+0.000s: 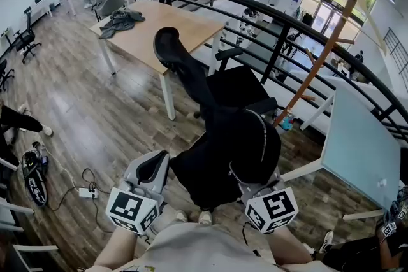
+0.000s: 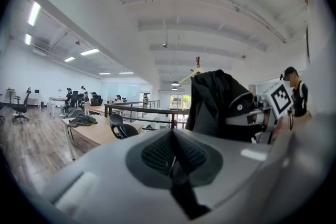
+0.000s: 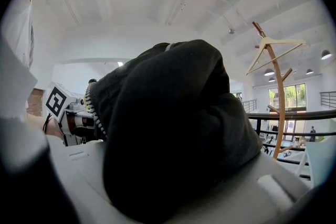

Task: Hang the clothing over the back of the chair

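Black jacket (image 1: pixel 245 150) is held bunched aloft near the chair (image 1: pixel 171 46), clamped in the right hand-held gripper (image 1: pixel 254 186), the left hand-held gripper (image 1: pixel 155 165) seen with jaws together on nothing; draping over the chair back is judged not yet done

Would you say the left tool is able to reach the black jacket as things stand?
Probably yes. The black jacket hangs right beside the left tool, with nothing between them in the head view. The tool's jaws are together, though, so they would have to open first.
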A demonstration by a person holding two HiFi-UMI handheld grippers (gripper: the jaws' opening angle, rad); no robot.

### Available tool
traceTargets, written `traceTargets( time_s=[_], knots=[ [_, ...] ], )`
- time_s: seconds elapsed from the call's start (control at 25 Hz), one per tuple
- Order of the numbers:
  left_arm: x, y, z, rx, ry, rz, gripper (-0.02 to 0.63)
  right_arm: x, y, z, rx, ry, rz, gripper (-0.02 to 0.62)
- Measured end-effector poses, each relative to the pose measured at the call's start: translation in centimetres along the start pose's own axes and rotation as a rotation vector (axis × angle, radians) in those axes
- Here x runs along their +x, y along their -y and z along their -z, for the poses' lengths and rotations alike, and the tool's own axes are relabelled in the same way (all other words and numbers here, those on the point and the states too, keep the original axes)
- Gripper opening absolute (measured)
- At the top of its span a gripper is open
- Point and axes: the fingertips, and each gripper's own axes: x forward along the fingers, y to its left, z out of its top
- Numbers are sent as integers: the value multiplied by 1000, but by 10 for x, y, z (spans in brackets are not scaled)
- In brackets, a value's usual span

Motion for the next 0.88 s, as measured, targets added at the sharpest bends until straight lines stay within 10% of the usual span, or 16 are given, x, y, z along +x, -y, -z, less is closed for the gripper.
traceTargets(
  time_s=[0.88],
  knots=[
    [18, 40, 10, 17, -17, -68, 2, -14, 36, 16, -19, -28, -105, 169]
  ],
)
